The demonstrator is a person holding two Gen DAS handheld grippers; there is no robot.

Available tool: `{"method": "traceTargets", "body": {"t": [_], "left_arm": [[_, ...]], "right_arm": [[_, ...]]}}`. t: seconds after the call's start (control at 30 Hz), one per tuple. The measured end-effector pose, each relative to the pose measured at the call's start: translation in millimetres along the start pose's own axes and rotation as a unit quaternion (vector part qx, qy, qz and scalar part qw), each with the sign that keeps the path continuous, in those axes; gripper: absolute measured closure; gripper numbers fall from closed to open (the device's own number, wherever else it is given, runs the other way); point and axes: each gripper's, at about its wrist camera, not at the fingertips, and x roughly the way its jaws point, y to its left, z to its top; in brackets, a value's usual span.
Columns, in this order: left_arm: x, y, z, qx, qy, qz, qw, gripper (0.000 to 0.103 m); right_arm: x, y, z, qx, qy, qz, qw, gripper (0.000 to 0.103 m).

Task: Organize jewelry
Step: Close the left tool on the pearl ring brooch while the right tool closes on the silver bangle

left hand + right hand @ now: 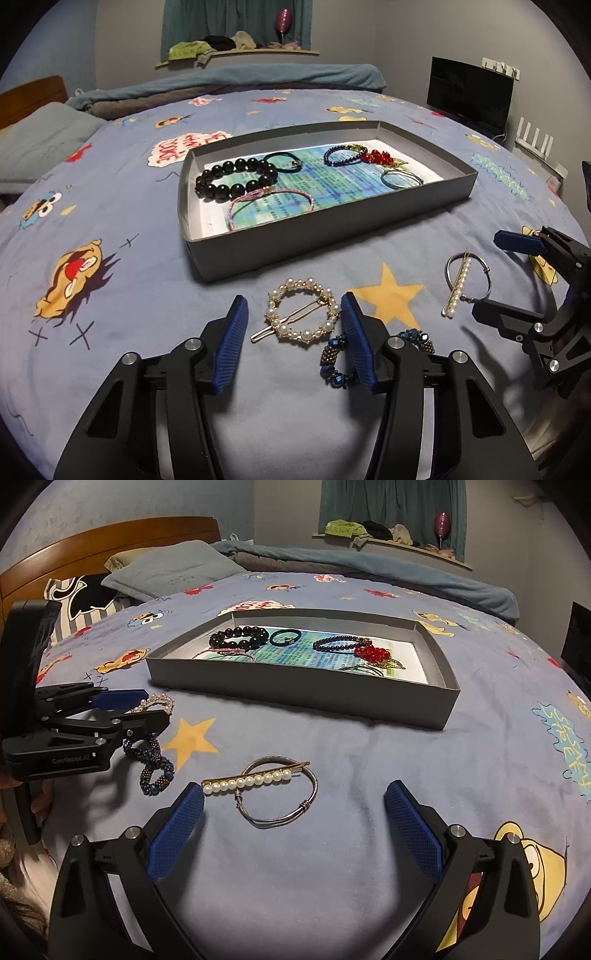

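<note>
A grey box tray (325, 243) (295, 692) on the bed holds several bracelets and hair ties, among them a black bead bracelet (236, 179) and red beads (380, 158). My left gripper (293, 310) is open, its fingers on either side of a round pearl hair clip (301, 314) on the sheet. A blue beaded bracelet (336, 360) (155, 764) lies by its right finger. My right gripper (293, 799) is open just in front of a pearl bar clip (247, 781) and a silver bangle (288, 794), which also show in the left wrist view (467, 280).
The bed has a blue cartoon-print sheet (110, 295) with a yellow star (391, 295). Pillows (170, 568) and a wooden headboard (92, 542) are at the left, a folded blanket (240, 79) at the far edge, a dark monitor (469, 92) at the right.
</note>
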Motion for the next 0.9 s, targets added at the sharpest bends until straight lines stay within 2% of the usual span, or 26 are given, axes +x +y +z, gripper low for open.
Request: {"method": "traceTargets", "body": {"t": [0.03, 0.17, 0.4, 0.47, 0.53, 0.7, 0.9], "left_arm": [[0, 0, 0, 0.0, 0.0, -0.001, 1.0, 0.052], [1, 2, -1, -0.003, -0.003, -0.003, 1.0, 0.055], [1, 2, -1, -0.004, -0.004, -0.004, 1.0, 0.055], [0, 3, -1, -0.005, -0.004, -0.005, 1.0, 0.055], [-2, 3, -1, -0.007, -0.006, -0.007, 0.9999, 0.055], [-7, 5, 0, -0.011, -0.013, -0.009, 0.9998, 0.055], [-17, 5, 3, -0.011, -0.027, -0.008, 0.9995, 0.056]], "right_arm": [[0, 1, -1, -0.003, 0.0, 0.0, 1.0, 0.007], [2, 2, -2, -0.007, 0.003, -0.005, 1.0, 0.025], [6, 11, -2, -0.041, -0.002, -0.014, 0.999, 0.029], [8, 15, -2, -0.053, -0.002, -0.013, 0.999, 0.043], [8, 16, -3, -0.059, -0.003, -0.012, 0.998, 0.053], [3, 5, 1, -0.028, -0.012, 0.005, 1.0, 0.054], [-10, -5, 7, -0.008, -0.038, 0.001, 0.999, 0.054]]}}
